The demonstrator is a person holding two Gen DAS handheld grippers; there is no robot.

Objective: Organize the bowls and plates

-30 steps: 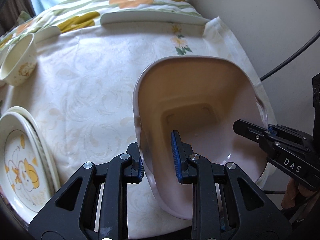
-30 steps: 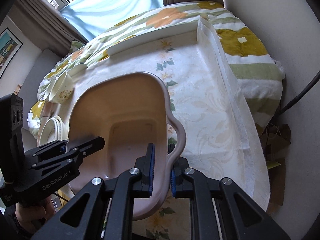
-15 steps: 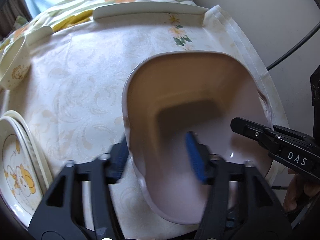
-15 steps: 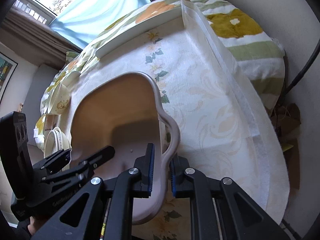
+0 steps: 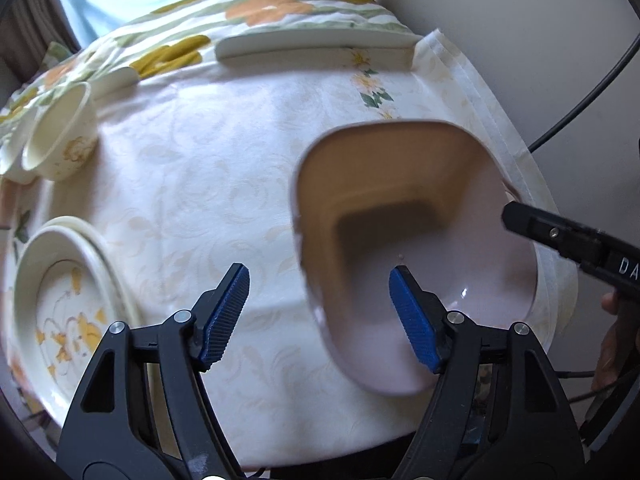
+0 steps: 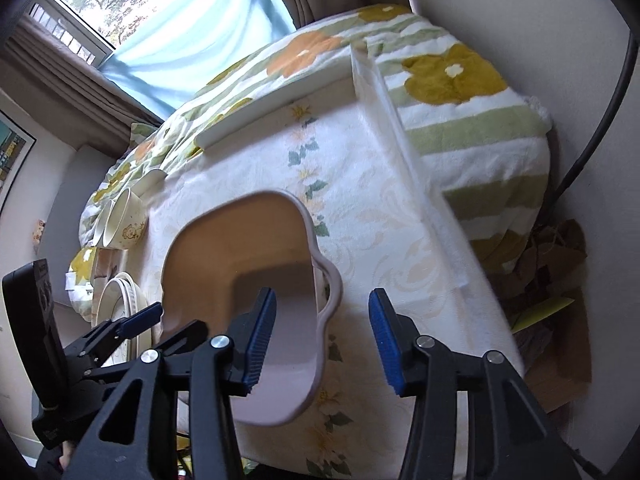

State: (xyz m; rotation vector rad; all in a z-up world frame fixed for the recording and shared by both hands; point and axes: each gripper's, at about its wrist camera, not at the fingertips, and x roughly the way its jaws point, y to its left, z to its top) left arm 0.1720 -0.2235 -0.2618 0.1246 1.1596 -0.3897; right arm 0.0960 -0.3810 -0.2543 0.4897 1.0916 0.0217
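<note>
A large pink basin with handles rests on the white tablecloth at the table's right front; it also shows in the right wrist view. My left gripper is open, its jaws astride the basin's left rim without touching. My right gripper is open, astride the basin's right handle. A stack of cream plates with a yellow cartoon print lies front left. Two cream bowls lie tipped on their sides at the far left; they also show in the right wrist view.
The table has a white embossed cloth with flower print. A flowered blanket lies behind and to the right. A wall and a black cable are at the right. Brown paper and clutter lie on the floor.
Both grippers have opened and let go of the basin's rims. The basin now rests on the table, and both grippers have drawn back a little.
</note>
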